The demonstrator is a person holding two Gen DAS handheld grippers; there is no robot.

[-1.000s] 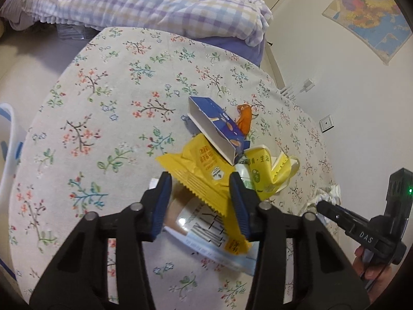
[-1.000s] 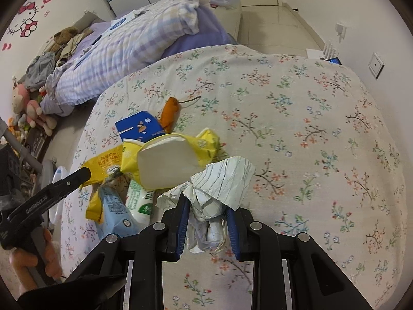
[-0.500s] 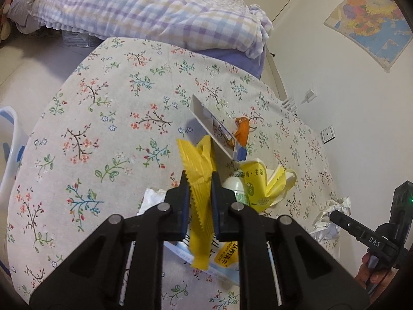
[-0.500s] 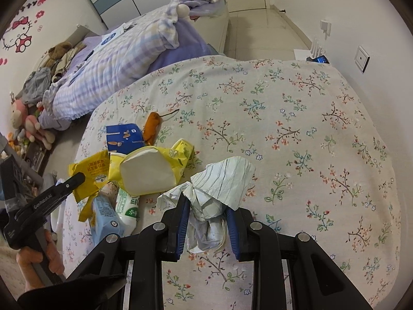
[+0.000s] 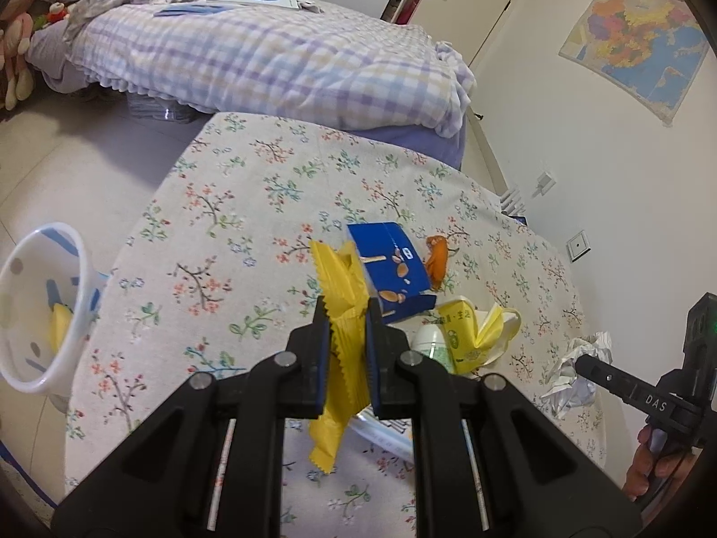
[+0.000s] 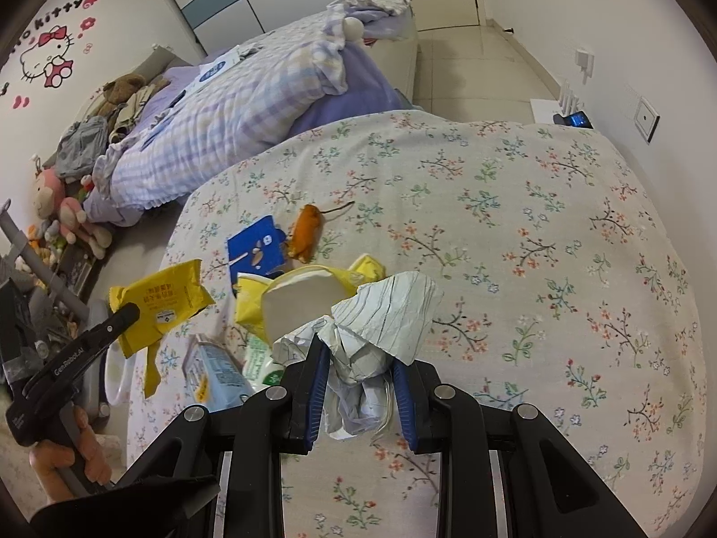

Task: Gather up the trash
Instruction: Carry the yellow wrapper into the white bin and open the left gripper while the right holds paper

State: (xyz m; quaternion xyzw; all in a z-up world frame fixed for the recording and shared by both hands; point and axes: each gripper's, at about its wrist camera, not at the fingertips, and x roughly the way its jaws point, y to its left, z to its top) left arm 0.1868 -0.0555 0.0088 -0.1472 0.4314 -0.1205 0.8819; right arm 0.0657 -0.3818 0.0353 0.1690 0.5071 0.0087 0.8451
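Note:
My left gripper is shut on a yellow snack wrapper, which hangs lifted above the floral tablecloth; the same yellow wrapper shows in the right wrist view. My right gripper is shut on a wad of crumpled white paper, also seen as crumpled paper at the right of the left wrist view. On the cloth lie a blue snack box, an orange peel, a yellow bag, a white-green bottle and a light blue carton.
A white bin with blue marks stands off the table's left edge, something yellow inside it. A bed with a checked quilt lies beyond the table. A wall with a map is at the right.
The left jaws closed on the yellow wrapper and lifted it off the pile, uncovering the blue box. The right gripper rose slightly, still holding the crumpled paper.

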